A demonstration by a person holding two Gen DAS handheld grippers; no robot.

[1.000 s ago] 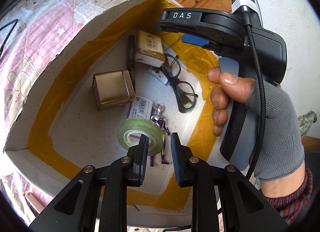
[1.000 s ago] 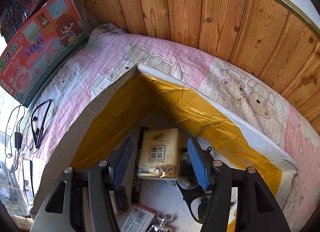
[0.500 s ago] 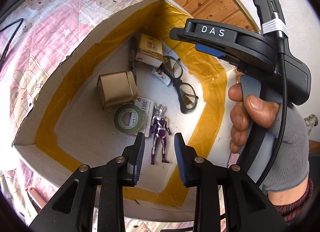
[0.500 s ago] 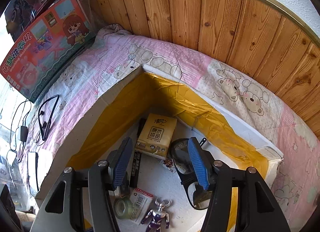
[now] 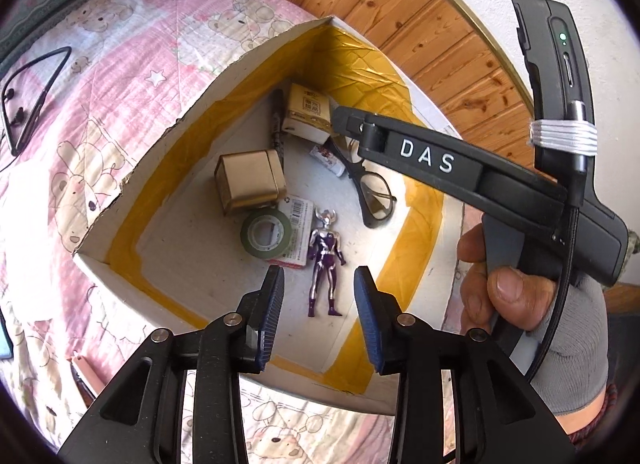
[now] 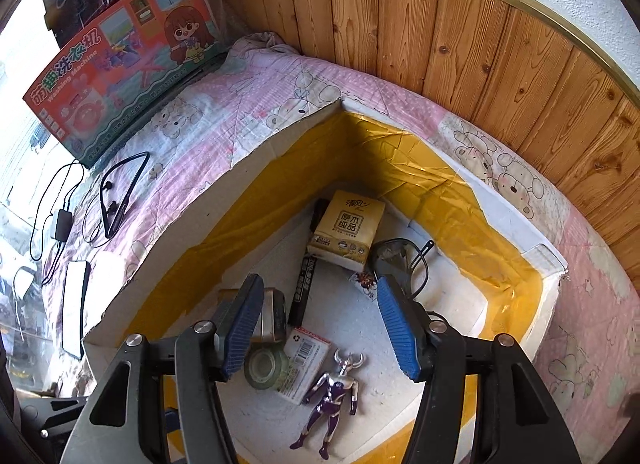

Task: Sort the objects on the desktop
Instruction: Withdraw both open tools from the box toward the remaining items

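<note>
Tape (image 5: 267,232): green roll, laid flat in the box (image 5: 224,75), touching the gold tin (image 5: 250,179), overlapping a card (image 5: 298,219).
Left gripper (image 5: 319,296): jaws opening, nothing held.
Right gripper (image 6: 320,324): jaws opening wide, nothing held.

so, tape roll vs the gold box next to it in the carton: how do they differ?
Shape: the tape roll is a flat ring with an open core; the gold box is a closed, squarish block.
Colour: the roll is dull green, the box metallic gold.
Height: the roll lies low on its side; the box stands taller.
Support: the roll partly overlaps a white barcode packet; the box sits on the carton floor.
Shared: both lie inside the carton, close together, and neither tool holds them.
</note>
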